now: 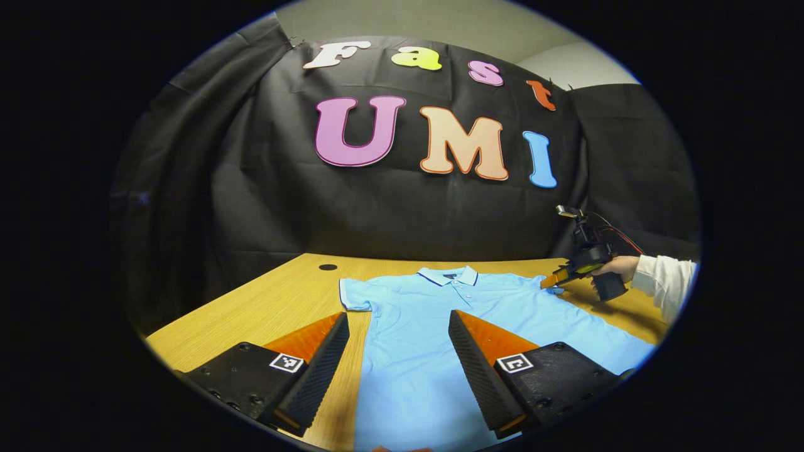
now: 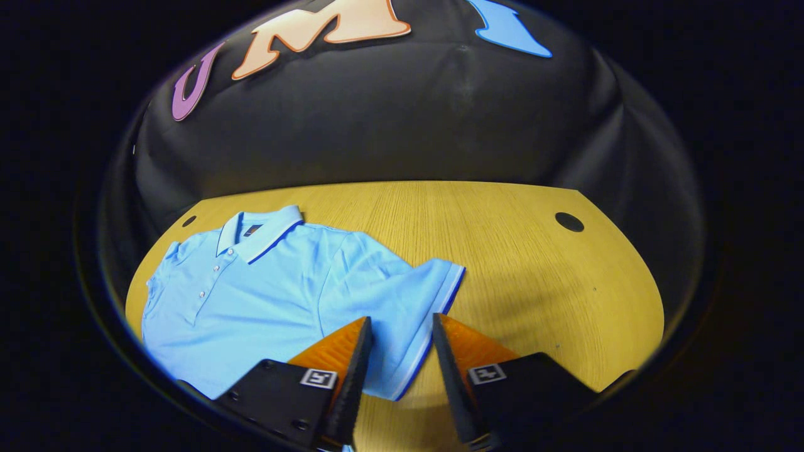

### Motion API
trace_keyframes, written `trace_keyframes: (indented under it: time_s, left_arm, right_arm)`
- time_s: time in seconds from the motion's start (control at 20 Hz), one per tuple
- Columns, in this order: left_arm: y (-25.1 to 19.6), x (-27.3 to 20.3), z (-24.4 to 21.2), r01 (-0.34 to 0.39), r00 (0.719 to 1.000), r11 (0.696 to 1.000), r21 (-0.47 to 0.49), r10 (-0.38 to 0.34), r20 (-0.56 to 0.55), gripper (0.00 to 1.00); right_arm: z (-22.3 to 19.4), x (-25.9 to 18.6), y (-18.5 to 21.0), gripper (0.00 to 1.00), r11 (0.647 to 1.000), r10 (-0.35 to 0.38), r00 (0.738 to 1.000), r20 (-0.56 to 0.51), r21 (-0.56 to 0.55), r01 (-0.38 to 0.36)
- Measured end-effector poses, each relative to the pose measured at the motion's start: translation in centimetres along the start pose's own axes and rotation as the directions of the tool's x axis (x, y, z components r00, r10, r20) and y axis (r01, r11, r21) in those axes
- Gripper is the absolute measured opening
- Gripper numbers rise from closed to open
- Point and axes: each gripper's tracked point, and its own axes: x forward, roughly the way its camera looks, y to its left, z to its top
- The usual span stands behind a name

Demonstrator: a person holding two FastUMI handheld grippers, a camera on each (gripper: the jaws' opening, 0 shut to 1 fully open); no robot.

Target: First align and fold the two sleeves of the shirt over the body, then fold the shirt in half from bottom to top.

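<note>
1. Left gripper (image 1: 398, 326): jaws spread wide, nothing between the fingers, raised above the shirt (image 1: 440, 339) near its lower left side.
2. Left finger (image 1: 320, 358) over bare table (image 1: 276, 301) just beside the shirt's edge; right finger (image 1: 477, 358) over the shirt's body.
3. Right gripper (image 2: 401, 329): jaws parted, gap narrower than the left's, straddling the hem of the sleeve (image 2: 402, 295) without pinching it; touching or just above, cannot tell.
4. In the left gripper view, right gripper (image 1: 556, 279) seen farther off at that same sleeve, held by a hand (image 1: 619, 267) with a white cuff (image 1: 662, 282).
5. Shirt: light blue polo, lying flat and face up on the table, collar (image 2: 260, 232) toward the wall, buttons down the placket.
6. Both sleeves spread outward, not yet folded over the body; other sleeve (image 1: 357, 294) flat at the far left.
7. Table: light wood, with a dark round hole (image 2: 569, 221) near a back corner and another (image 1: 327, 267) near the opposite one.
8. Behind: black cloth wall (image 1: 251, 201).
</note>
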Motion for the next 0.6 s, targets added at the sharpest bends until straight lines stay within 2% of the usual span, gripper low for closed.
trace_keyframes:
  time_s: [0.2, 0.25, 0.3, 0.45, 0.6]
  left_arm:
    - [0.0, -0.2, 0.5, 0.006, 1.0, 1.0, 0.009, -0.006, 0.011, 0.95]
    - [-0.2, -0.1, 0.5, 0.01, 1.0, 1.0, 0.008, -0.01, 0.012, 0.95]
    - [-0.2, -0.1, 0.4, 0.014, 1.0, 1.0, 0.007, -0.014, 0.011, 0.95]
    - [-0.2, -0.1, 0.4, 0.015, 1.0, 1.0, 0.005, -0.015, 0.01, 0.95]
    - [-0.1, -0.1, 0.5, 0.012, 1.0, 1.0, 0.004, -0.012, 0.011, 0.95]
  right_arm:
    - [0.1, -0.1, 0.8, 0.13, 1.0, 0.023, 1.0, 0.004, 0.004, -0.023]
    - [-0.1, -0.3, 0.8, 0.11, 1.0, 0.021, 1.0, -0.004, 0.003, -0.021]
    - [0.2, -0.4, 0.8, 0.04, 1.0, 0.018, 1.0, 0.001, -0.002, -0.018]
    - [0.2, -0.4, 1.2, 0.03, 1.0, 0.018, 1.0, 0.014, -0.025, -0.018]
    - [1.6, -0.8, 2.3, 0.03, 0.997, 0.025, 0.996, 0.086, -0.075, -0.018]
